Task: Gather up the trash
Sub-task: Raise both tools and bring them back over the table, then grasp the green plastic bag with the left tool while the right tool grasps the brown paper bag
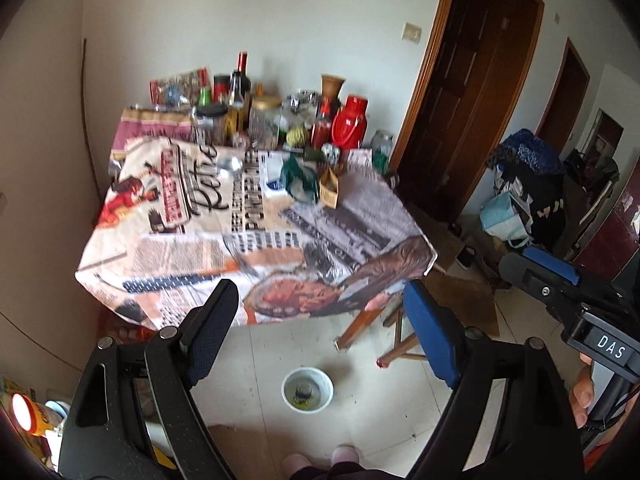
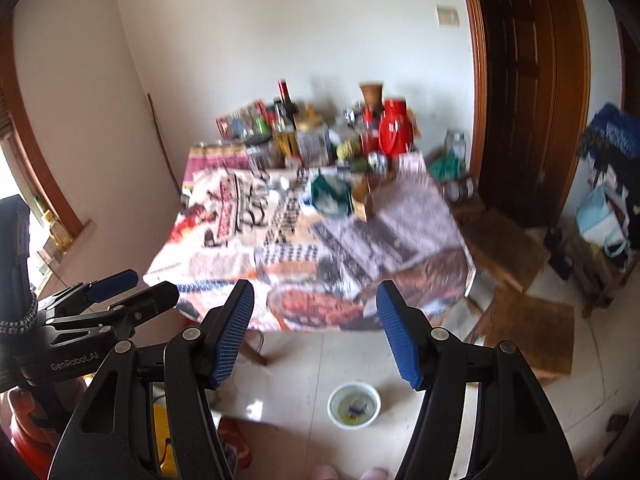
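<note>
The right gripper (image 2: 316, 320) hangs above the floor with its blue-padded jaws apart and nothing between them. Ahead, toward twelve o'clock, stands a table (image 2: 304, 248) under a newspaper-print cloth, its far edge crowded with bottles and jars, a red jug (image 2: 394, 128) among them. A green and white bag (image 2: 330, 196) lies crumpled mid-table, just beside a small brown carton (image 2: 362, 198). On the pale tiles at six o'clock sits a white bowl (image 2: 354, 405) with something small and dark inside. The left gripper (image 2: 132, 286) shows at nine o'clock. A dark wooden door (image 2: 528, 92) fills two o'clock.
</note>
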Tool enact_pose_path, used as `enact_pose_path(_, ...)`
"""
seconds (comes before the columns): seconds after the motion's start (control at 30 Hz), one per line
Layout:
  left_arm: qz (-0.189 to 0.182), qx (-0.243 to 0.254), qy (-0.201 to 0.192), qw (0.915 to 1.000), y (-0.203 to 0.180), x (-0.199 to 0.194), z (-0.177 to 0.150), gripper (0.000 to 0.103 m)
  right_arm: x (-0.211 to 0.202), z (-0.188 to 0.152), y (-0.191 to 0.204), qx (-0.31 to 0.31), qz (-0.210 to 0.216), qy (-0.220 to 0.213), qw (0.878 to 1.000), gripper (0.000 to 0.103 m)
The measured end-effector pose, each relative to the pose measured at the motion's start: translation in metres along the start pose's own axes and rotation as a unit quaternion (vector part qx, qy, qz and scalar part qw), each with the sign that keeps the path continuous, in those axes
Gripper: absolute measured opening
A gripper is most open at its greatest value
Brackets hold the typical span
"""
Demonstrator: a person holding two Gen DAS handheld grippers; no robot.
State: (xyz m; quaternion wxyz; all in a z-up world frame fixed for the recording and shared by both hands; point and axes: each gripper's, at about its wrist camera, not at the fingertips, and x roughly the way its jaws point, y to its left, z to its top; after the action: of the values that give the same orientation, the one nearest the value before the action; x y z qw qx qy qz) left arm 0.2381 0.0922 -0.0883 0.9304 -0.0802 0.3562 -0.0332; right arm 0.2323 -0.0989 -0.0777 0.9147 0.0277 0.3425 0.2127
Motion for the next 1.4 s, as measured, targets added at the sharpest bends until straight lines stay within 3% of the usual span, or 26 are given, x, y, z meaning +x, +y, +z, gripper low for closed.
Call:
enact_pose_path(0.27,0.001,0.036,-0.049,0.9982,-0.008,-0.031,0.021,0.085,-0.02,0.02,0.004,0.002,-0.01,-0.053,0.999,0.061)
enact_pose_path(0.47,0.003,0.053,-0.058,0.9969,-0.016,-0.02,0.041,0.086,-0.013,0.038,-0.001,-0.019,-0.033,-0.08,0.996,0.066)
enact_pose_path(0.7,0.016,0.06,-0.047,0.997,-0.029,0.029,0.071,0.086,0.023,0.067,-0.027,-0.019,-0.018,-0.079,0.997,0.066)
enact_pose_path(1.03,0.039,0.034,-0.036,0.998,-0.043,0.119,0.146,0.086,0.089,0.134,-0.078,-0.037,0.01,-0.06,0.998,0.066)
enact_pose_path(1.4,0.089,-0.009,-0.004,0.996,-0.025,0.202,0.19,0.086,0.177,0.168,-0.106,-0.057,0.041,0.011,0.997,0.066)
